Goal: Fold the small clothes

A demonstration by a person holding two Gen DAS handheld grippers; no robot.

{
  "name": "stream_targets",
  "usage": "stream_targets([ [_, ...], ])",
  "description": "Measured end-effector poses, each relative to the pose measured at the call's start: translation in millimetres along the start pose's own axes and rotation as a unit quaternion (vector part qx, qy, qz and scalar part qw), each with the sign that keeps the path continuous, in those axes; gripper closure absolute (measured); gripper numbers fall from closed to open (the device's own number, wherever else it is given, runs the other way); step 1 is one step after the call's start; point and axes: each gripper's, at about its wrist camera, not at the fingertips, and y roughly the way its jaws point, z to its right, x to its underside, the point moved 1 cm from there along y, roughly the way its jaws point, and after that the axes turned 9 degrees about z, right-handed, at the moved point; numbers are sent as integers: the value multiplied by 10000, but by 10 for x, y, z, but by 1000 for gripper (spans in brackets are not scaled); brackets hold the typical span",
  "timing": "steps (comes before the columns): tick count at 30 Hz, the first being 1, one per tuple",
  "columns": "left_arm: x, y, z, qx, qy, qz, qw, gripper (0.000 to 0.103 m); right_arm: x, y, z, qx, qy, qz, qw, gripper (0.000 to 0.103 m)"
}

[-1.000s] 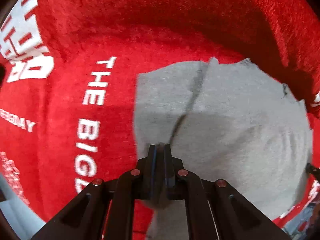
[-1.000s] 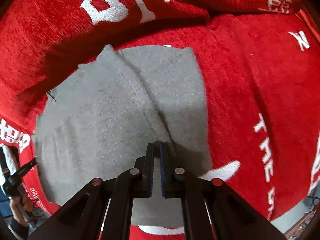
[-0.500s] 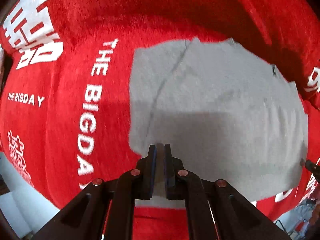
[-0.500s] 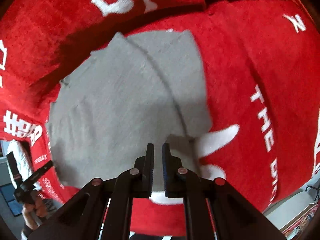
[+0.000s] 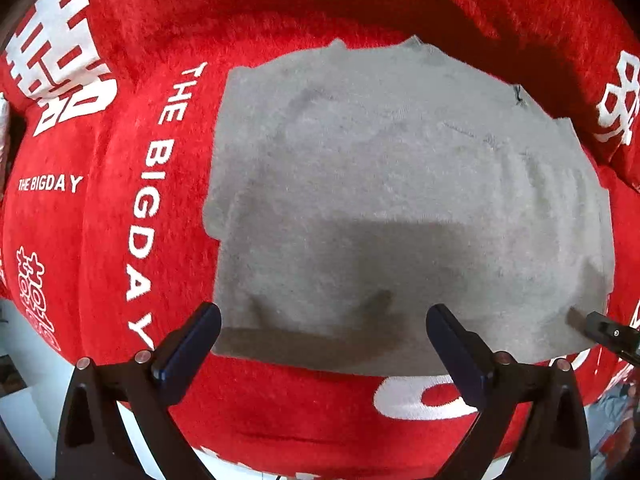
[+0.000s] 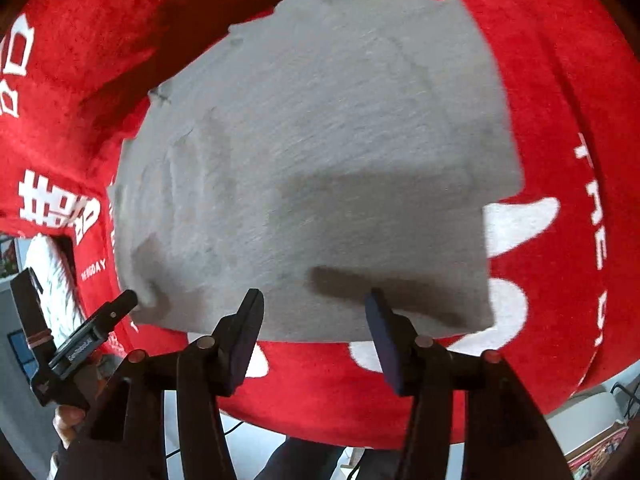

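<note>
A grey garment (image 5: 400,200) lies folded in a flat rectangle on the red blanket (image 5: 120,240). My left gripper (image 5: 322,320) hangs over its near edge, jaws opening wide, and its pads press on nothing. The right wrist view shows the same grey garment (image 6: 320,160), slightly blurred. My right gripper (image 6: 314,306) hovers at its near edge with jaws opening and no cloth pinched. The right gripper's tip (image 5: 604,330) shows at the garment's right corner. The left gripper (image 6: 96,328) shows at its left corner, held by a hand (image 6: 68,416).
The red plush blanket with white lettering (image 5: 156,200) covers the whole surface and rises in a ridge (image 5: 320,8) behind the garment. Pale floor (image 6: 580,412) shows past the near edge. A white fuzzy thing (image 6: 52,280) sits at the left.
Both grippers were shut on the garment's near edge and now stand open. Both have drawn back, and more of the folded garment and the blanket's near edge shows.
</note>
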Motion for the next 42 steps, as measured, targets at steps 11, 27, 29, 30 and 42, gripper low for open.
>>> stream_targets([
  [11, 32, -51, 177, -193, 154, -55, 9997, 0, 2, -74, -264, -26, -918, 276, 9954, 17],
  [27, 133, -46, 372, -657, 343, -236, 9970, 0, -21, -57, -81, -524, -736, -54, 9959, 17],
  [29, 148, -45, 365, -666, 370, -211, 9969, 0, -2, -21, -94, -561, -706, -75, 9959, 17],
  [30, 159, -41, 352, -599, 371, -215, 9973, 0, 10, -4, -103, -582, -677, -86, 9960, 17],
  [42, 122, -173, -295, 218, 210, 67, 9995, 0, 435, 331, -654, -1458, 300, -210, 9886, 17],
])
